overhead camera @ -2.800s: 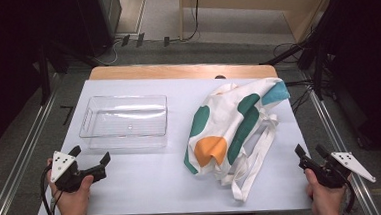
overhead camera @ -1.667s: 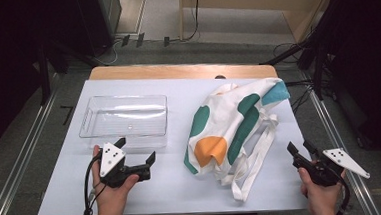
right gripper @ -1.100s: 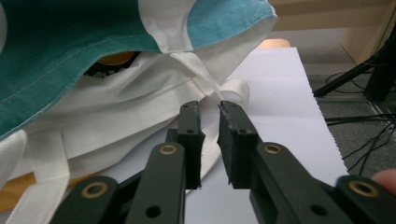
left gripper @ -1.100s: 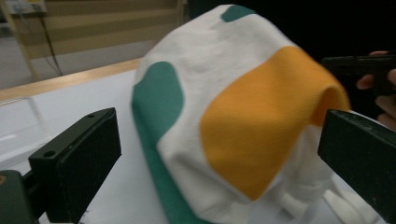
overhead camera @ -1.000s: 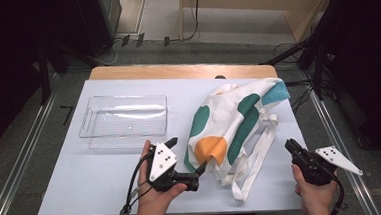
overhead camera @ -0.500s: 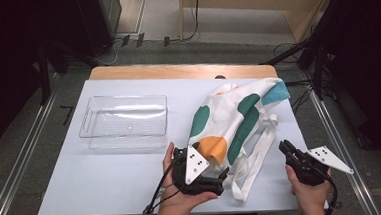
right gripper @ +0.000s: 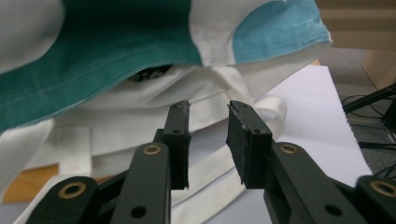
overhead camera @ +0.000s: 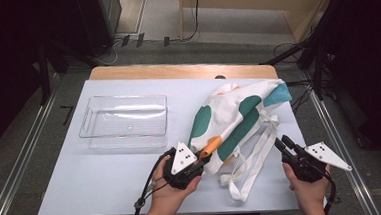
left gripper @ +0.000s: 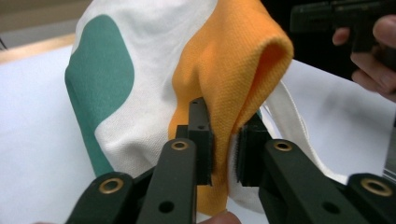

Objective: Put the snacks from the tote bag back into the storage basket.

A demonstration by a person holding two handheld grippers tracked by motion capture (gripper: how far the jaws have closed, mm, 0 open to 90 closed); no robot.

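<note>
My left tool has its jaws around the orange fold of the cloth bag — the gap is narrow, with fabric between the pads, though I cannot tell whether both pads press on it. In the left gripper view the orange patch hangs in a soft loop just above the jaws, a green patch and white cloth beside it. From the high view I see the left tool at the near-left corner of the bag, my left hand wrapped around its body.

My right tool stands open at a middling gap, holding nothing; its jaws point at the bag's white straps and the layered white cloth beyond, with teal and blue patches overhead. In the high view the right tool sits just beside the straps, near the front right edge of the counter.

The bag lies crumpled on the right half of the white counter, its straps trailing toward me. A clear plastic tray sits on the left half — well apart from the bag's main bulk, near my left tool.
</note>
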